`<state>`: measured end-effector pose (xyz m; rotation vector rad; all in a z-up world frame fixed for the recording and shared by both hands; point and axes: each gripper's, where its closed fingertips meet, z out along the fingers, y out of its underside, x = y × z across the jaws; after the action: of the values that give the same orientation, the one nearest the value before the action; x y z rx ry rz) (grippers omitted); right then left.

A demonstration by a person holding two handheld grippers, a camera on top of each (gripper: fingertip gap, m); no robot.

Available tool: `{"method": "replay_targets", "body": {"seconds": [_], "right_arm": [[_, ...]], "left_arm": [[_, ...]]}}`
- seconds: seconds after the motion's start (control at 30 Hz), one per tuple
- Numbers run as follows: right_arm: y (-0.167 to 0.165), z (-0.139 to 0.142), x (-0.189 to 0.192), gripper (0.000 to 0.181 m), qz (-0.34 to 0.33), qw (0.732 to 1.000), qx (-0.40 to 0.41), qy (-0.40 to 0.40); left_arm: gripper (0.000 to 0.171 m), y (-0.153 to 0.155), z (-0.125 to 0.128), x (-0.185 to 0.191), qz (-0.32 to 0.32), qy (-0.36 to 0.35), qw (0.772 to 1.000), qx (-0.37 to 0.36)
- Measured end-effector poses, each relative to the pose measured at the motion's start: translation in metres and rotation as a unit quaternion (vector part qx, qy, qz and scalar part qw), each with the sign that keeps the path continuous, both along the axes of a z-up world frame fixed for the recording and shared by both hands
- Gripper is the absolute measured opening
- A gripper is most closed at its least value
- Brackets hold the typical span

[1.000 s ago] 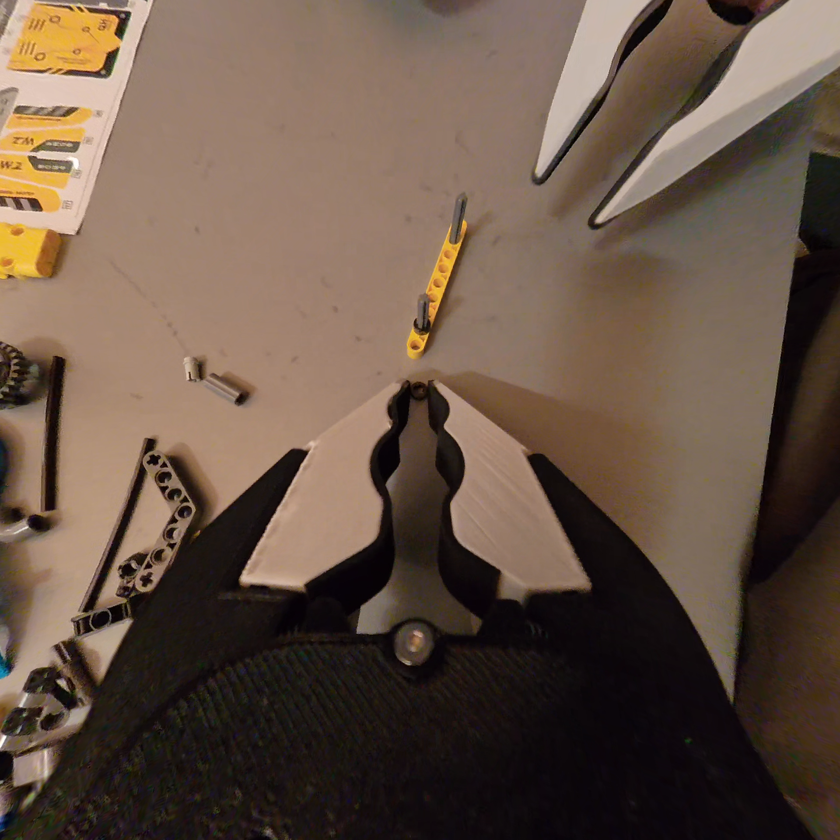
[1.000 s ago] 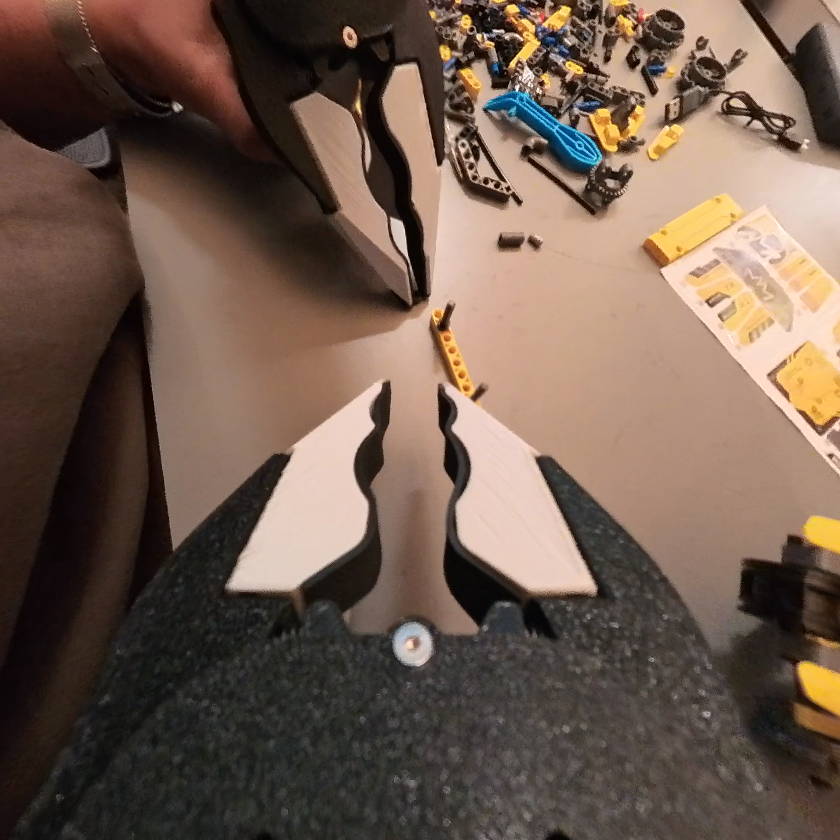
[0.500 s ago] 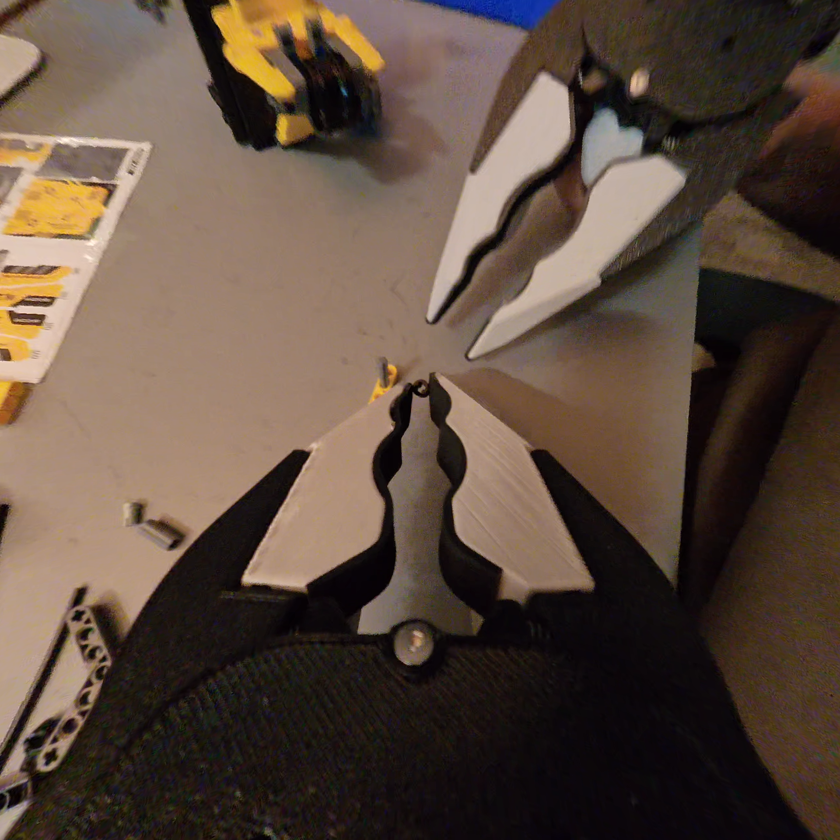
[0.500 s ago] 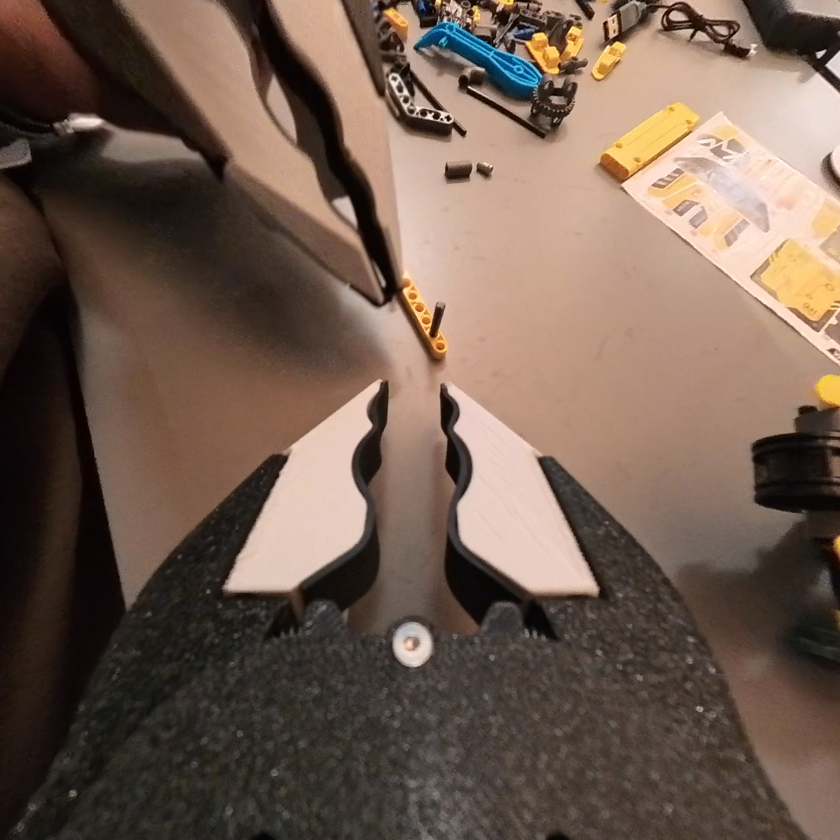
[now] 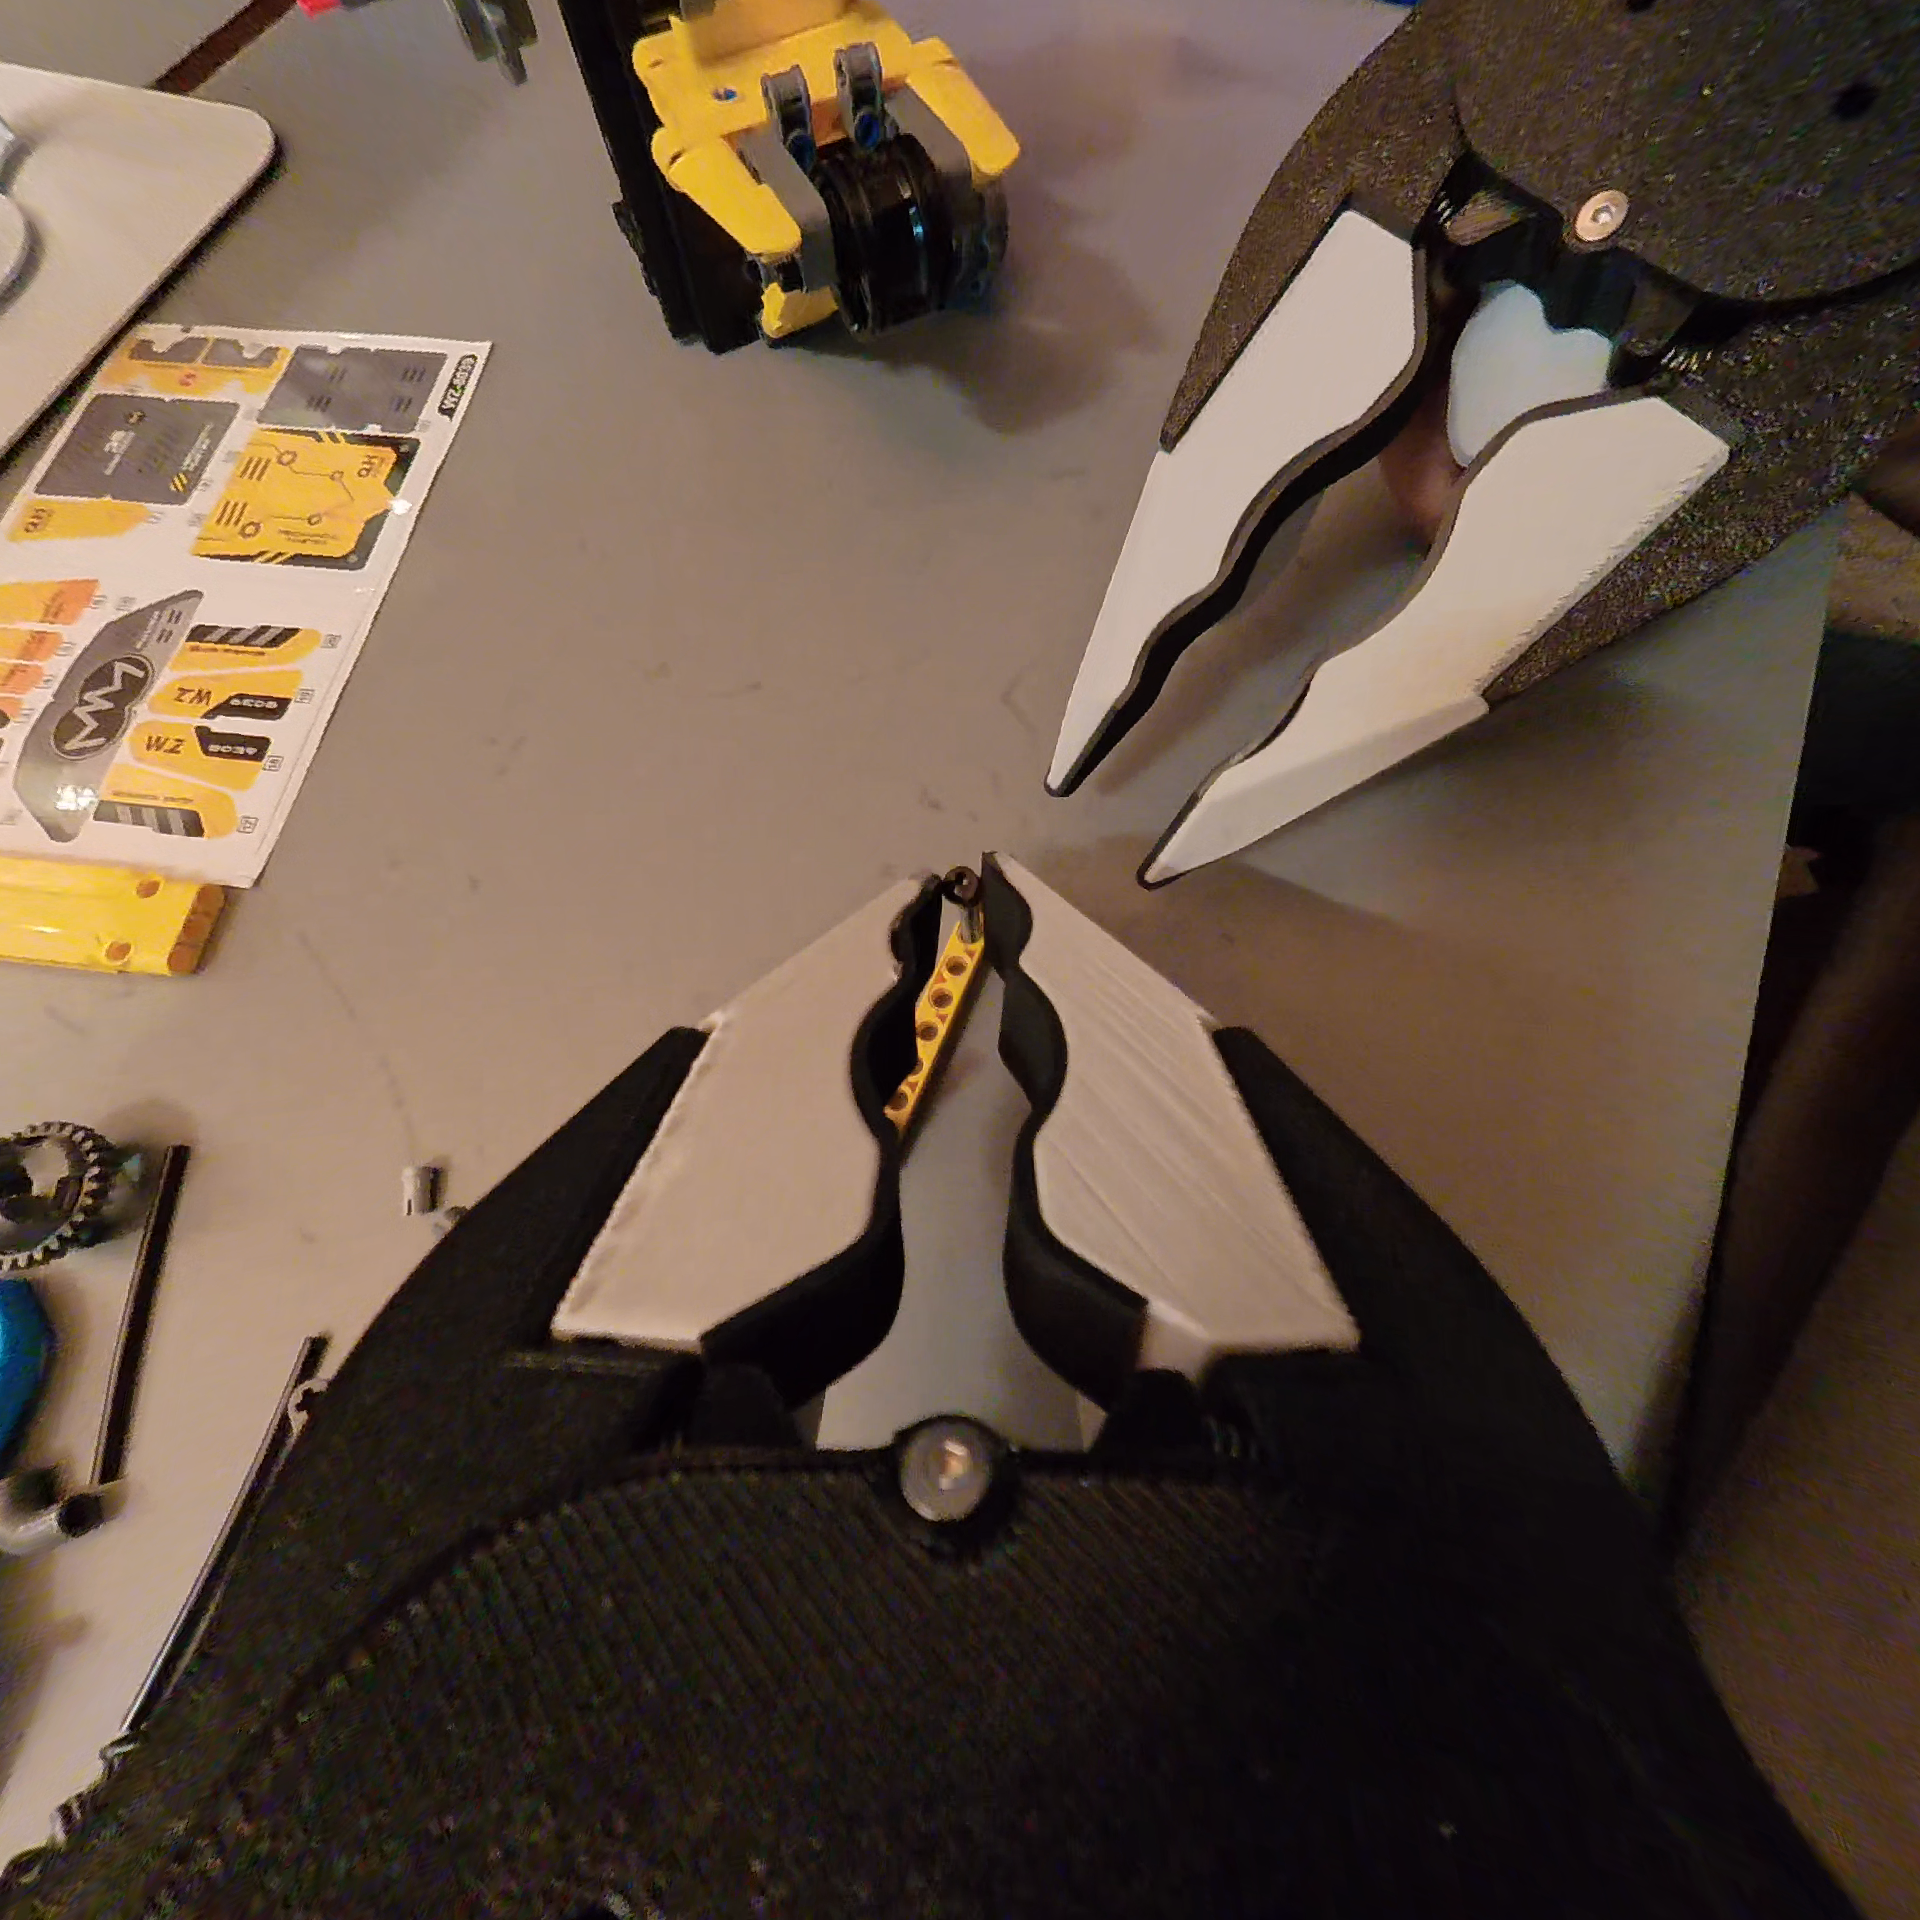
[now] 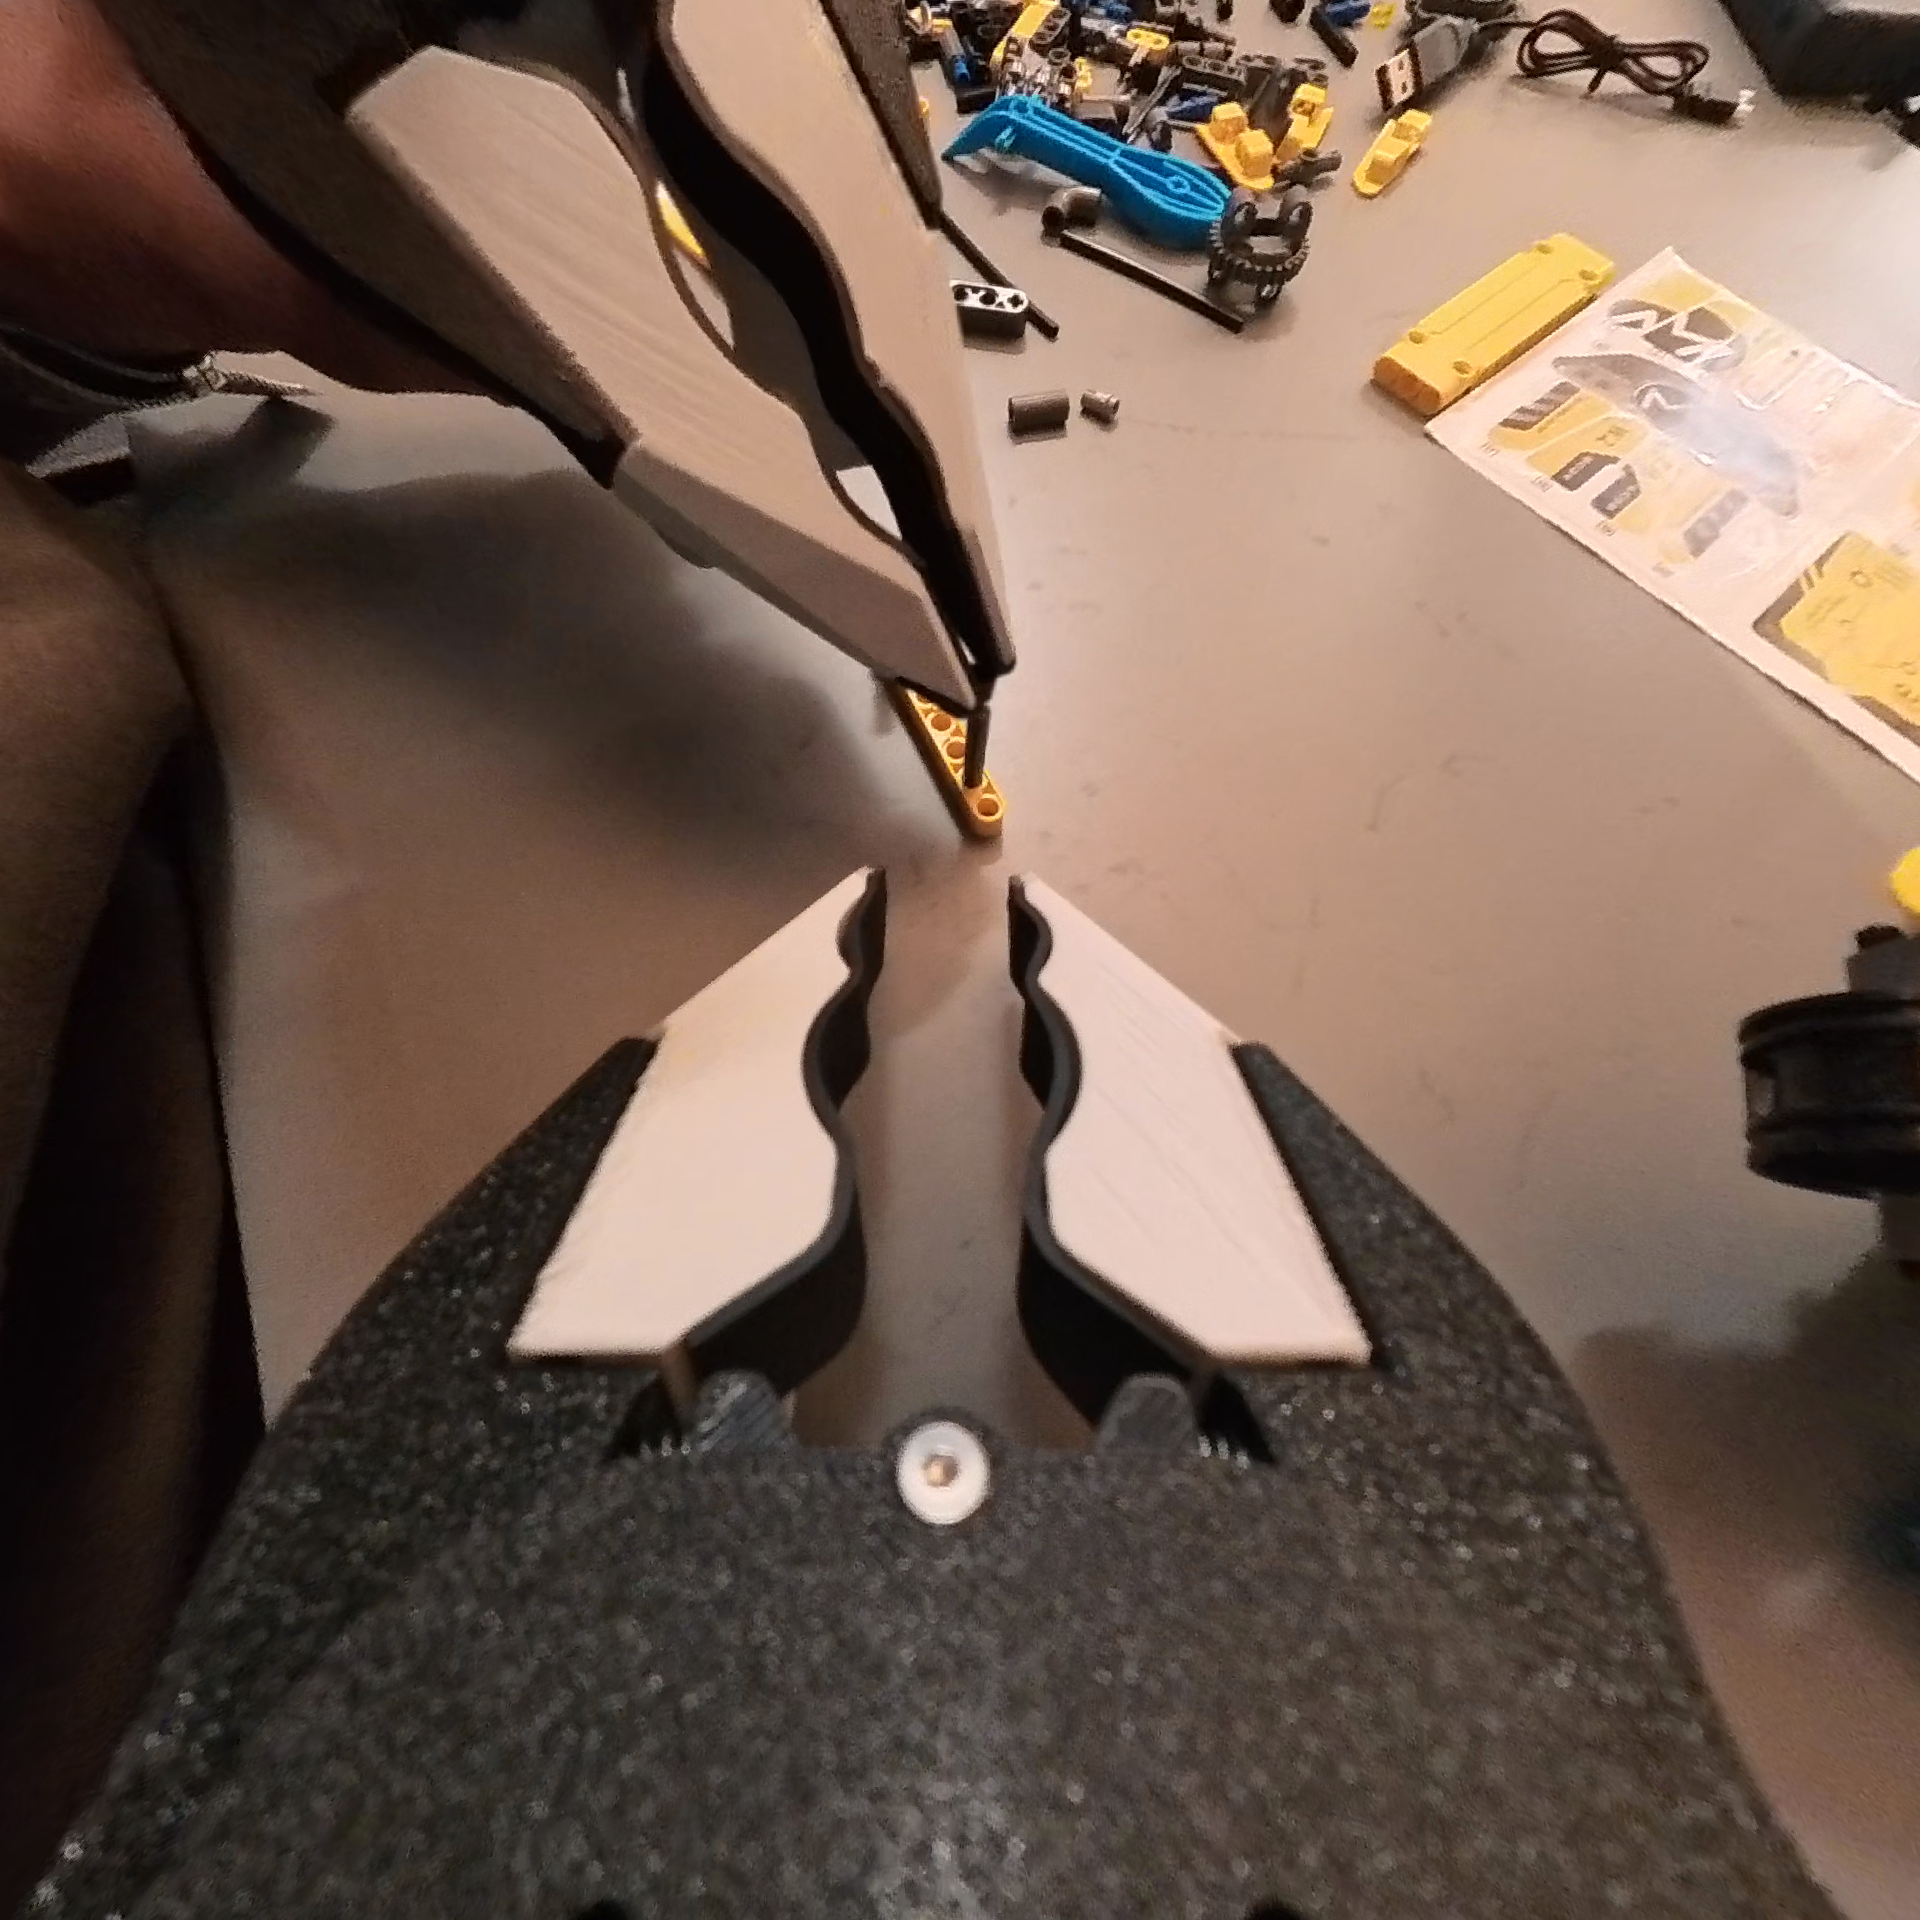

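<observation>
In the left wrist view we see the left gripper [image 5: 961, 888] with its tips closed on a thin dark pin [image 5: 964, 902] that stands in the end of a yellow perforated beam [image 5: 932, 1023]. The beam lies on the grey tabletop [image 5: 675, 644] under the gap between the fingers, not far from the tabletop's right edge. The right gripper [image 5: 1101, 831] hangs just beyond, its fingers apart and holding nothing. Farther back stands a yellow and black model with a black wheel [image 5: 821, 177], and toward the left edge lie a sticker sheet [image 5: 197, 582] and a flat yellow panel [image 5: 99, 928] (the panel touches the sheet's near border).

In the right wrist view we see the right gripper [image 6: 945, 883] with open fingers, just in front of the beam [image 6: 961, 764]. The left gripper [image 6: 982, 675] comes down from above and grips the pin [image 6: 977, 743], which stands upright in the beam. At the far side lies a heap of loose building parts with a blue tool [image 6: 1101, 182].
</observation>
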<state>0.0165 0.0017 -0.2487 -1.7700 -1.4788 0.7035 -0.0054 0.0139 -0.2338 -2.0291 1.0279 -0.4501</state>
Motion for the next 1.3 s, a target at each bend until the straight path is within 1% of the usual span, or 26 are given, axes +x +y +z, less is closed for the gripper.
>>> {"method": "replay_targets", "body": {"seconds": [0.13, 0.3, 0.37, 0.5, 0.67, 0.97, 1.1, 1.3], "right_arm": [[0.000, -0.002, -0.001, 0.023, 0.007, 1.000, 0.004, -0.008], [0.008, 0.004, -0.005, 0.022, 0.011, 1.000, 0.001, 0.012], [0.010, 0.006, -0.007, 0.021, 0.016, 1.000, -0.001, 0.018], [0.010, 0.009, -0.014, 0.016, 0.036, 0.999, 0.011, 0.025], [0.011, 0.004, -0.021, 0.015, 0.063, 0.998, 0.017, 0.009], [0.012, 0.000, -0.029, 0.008, 0.090, 0.996, 0.003, -0.001], [0.011, -0.002, -0.030, 0.004, 0.092, 0.996, 0.005, -0.007], [0.011, -0.005, -0.030, 0.005, 0.093, 0.996, -0.002, -0.017]], "left_arm": [[0.006, -0.001, -0.001, 0.001, 0.001, 0.008, 1.000, 0.000], [0.006, 0.001, 0.005, -0.002, 0.004, 0.008, 1.000, 0.012], [0.006, -0.001, 0.007, -0.001, -0.004, 0.001, 1.000, 0.012], [0.007, -0.001, 0.006, -0.007, -0.009, 0.027, 0.999, 0.028], [0.006, -0.007, 0.012, -0.004, -0.029, -0.015, 0.999, 0.017], [0.007, -0.003, 0.002, -0.001, -0.029, -0.002, 1.000, 0.010], [0.007, -0.001, 0.002, 0.000, -0.030, -0.008, 0.999, 0.008], [0.006, 0.000, 0.001, 0.000, -0.035, -0.008, 0.999, 0.004]]}}
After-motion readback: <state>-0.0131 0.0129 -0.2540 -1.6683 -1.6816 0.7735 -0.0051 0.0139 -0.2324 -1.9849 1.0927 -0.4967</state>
